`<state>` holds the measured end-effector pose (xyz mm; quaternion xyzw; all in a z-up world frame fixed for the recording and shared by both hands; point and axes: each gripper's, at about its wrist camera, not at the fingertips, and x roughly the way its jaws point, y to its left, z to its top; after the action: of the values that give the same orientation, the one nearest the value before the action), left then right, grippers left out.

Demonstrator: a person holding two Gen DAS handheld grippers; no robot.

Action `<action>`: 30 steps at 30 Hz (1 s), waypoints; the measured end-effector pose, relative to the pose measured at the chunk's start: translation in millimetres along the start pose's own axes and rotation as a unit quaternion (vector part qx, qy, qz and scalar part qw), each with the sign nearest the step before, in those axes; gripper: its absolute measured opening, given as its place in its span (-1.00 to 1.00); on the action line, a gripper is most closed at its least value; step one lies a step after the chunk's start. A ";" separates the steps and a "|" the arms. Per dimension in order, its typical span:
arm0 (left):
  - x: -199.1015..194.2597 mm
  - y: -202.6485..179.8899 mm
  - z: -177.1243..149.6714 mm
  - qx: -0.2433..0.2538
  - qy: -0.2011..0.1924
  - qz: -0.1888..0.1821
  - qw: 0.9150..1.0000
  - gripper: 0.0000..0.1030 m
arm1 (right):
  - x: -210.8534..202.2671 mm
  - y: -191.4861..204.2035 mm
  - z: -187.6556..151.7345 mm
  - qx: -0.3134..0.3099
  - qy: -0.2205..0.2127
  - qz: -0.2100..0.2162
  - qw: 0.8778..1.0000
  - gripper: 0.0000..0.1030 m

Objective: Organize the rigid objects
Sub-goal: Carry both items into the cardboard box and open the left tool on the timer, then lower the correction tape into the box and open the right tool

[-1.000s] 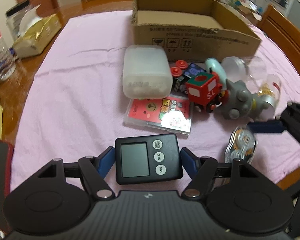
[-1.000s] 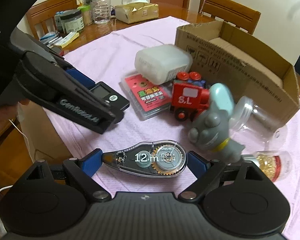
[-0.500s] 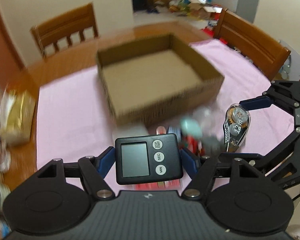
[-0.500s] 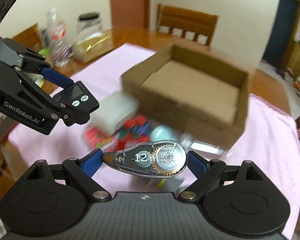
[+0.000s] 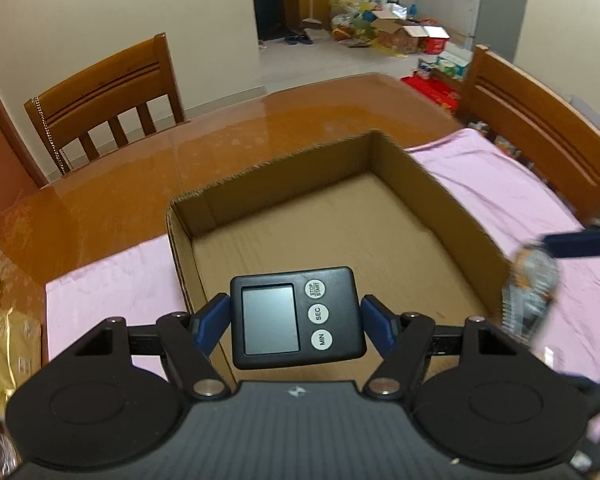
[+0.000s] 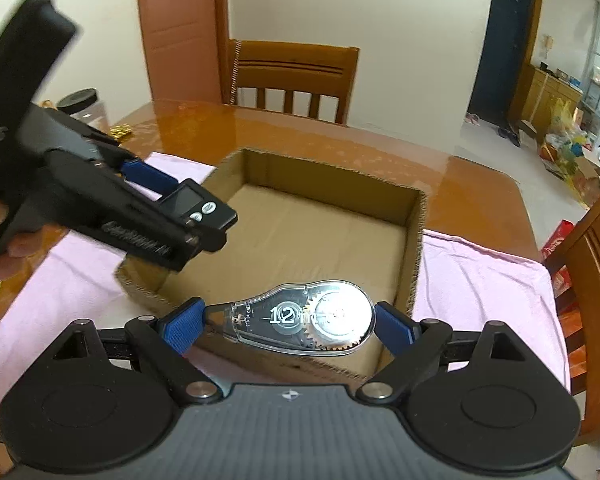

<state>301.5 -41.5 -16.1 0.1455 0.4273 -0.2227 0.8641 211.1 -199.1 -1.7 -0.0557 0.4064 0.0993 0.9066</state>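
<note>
Open-topped cardboard box (image 5: 452, 200), interior bare

box (image 5: 452, 200) on cloth (image 5: 500, 184), chairs (image 5: 112, 92) behind

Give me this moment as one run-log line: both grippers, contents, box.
left gripper: shut on timer | right gripper: shut on correction tape | cardboard box: empty, both over it

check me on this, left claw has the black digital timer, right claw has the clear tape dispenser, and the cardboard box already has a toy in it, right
Not quite: the open brown cardboard box holds nothing yet; both wrist views show its bare floor. The rest stands: the left claw grips the black digital timer, and the right claw grips the clear plastic tape dispenser.
</note>
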 end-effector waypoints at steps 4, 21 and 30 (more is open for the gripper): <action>20.2 12.3 10.9 -0.034 -0.011 0.025 0.999 0.52 | 5.4 -7.7 2.8 0.007 0.004 -0.009 1.000 0.80; -39.6 53.3 -17.3 -0.097 -0.038 0.060 0.993 0.94 | 55.9 -31.3 55.0 -0.006 0.014 -0.013 1.000 0.80; -57.2 56.4 -46.5 -0.120 -0.021 0.089 0.988 0.94 | 85.0 -29.1 83.9 -0.037 0.006 -0.026 0.999 1.00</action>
<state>268.2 42.4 5.8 0.0730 0.4177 -0.0949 0.9006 333.8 -200.8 -8.9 -0.1001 0.4060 0.0904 0.9039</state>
